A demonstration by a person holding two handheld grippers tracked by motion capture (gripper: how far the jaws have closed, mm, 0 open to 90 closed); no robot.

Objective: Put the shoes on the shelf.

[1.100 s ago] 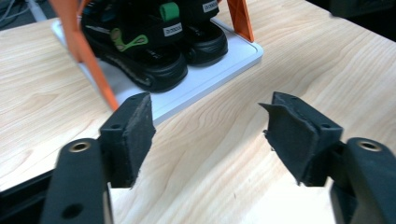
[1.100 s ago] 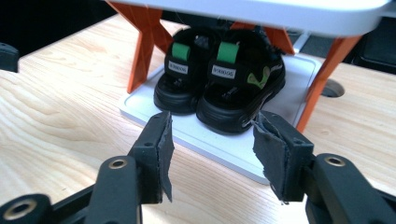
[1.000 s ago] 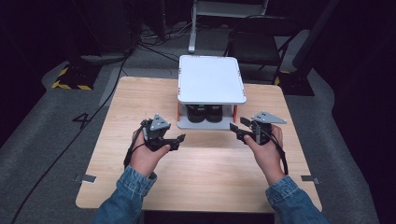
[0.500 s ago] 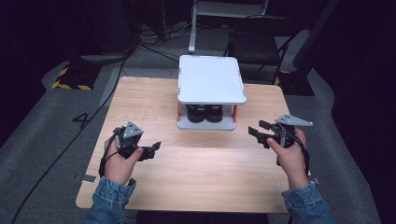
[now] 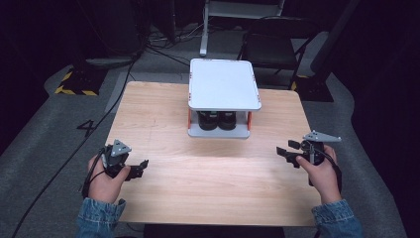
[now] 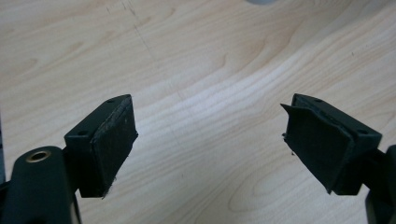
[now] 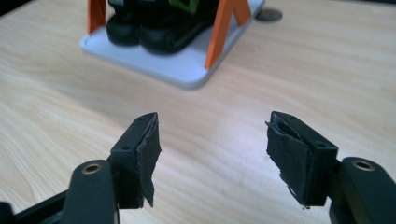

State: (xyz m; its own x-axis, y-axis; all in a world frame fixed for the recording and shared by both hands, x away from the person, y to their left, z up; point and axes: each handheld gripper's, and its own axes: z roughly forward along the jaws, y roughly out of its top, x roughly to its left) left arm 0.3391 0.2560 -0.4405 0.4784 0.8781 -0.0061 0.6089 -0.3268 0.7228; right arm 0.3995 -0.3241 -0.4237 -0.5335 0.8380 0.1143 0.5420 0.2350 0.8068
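1. Left gripper (image 5: 140, 167) — jaws just opening, nothing between; table's 8 o'clock.
2. Right gripper (image 5: 288, 151) — likewise, empty; 4 o'clock.
3. White two-tier shelf with orange posts (image 5: 224, 90) — 12 o'clock on the light wooden table (image 5: 208, 173), well apart from both.

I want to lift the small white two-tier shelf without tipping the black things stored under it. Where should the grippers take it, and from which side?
Grip the white two-tier shelf by its orange corner posts, one gripper from each side. The posts are thin uprights at the open edges, so open fingers fit around them, and holding both sides should keep the trays level over the black items.
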